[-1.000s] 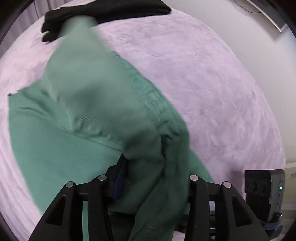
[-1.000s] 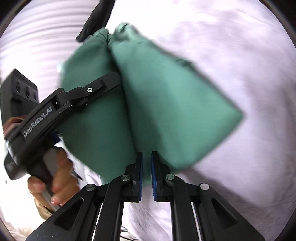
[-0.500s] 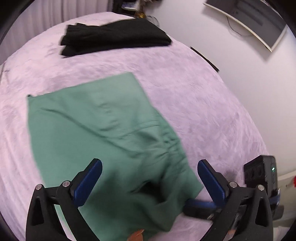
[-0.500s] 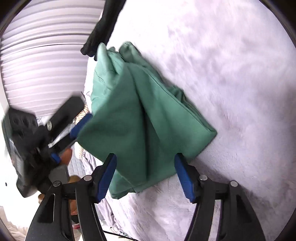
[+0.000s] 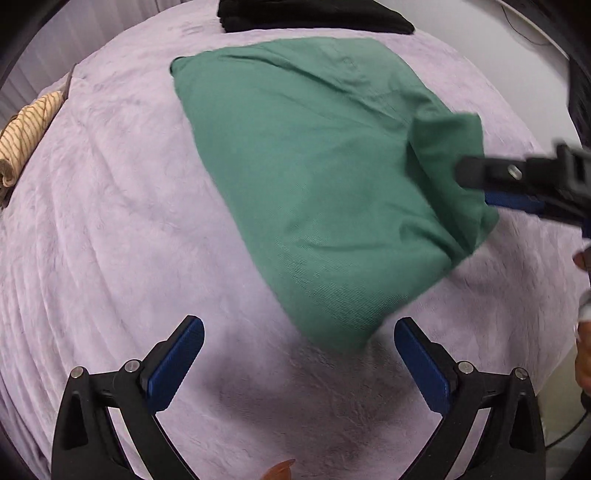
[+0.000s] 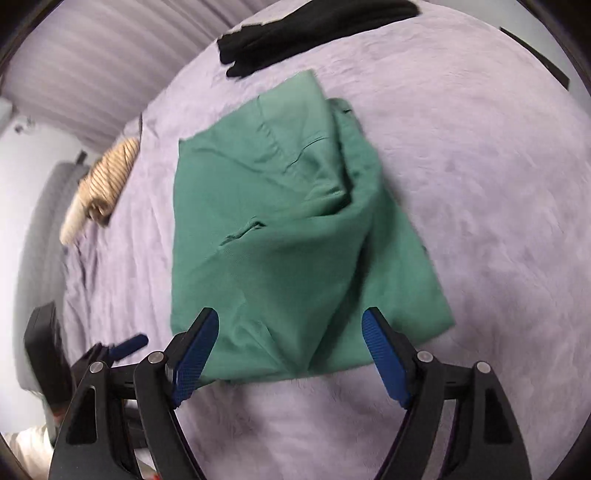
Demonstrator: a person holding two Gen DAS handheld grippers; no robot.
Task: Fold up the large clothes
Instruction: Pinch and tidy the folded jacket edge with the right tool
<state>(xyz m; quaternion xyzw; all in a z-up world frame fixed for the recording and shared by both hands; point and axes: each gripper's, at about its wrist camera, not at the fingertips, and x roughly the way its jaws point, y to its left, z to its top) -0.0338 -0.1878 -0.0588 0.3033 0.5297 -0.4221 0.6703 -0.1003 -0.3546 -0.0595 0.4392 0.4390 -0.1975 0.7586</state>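
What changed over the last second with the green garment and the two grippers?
Both grippers let go: the left gripper and right gripper, shut on the lifted green garment a second ago, are now open and drawn back. The garment dropped folded onto the lilac bedcover. The black clothes stayed put.

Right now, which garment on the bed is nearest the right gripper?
The green garment, lying just ahead of the open right gripper; the black and striped ones lie farther off.

Black tongs (image 5: 298, 341) with ridged blue pads (image 6: 384, 356), silver screws (image 5: 132, 366), bare skin (image 5: 583, 354) beside.
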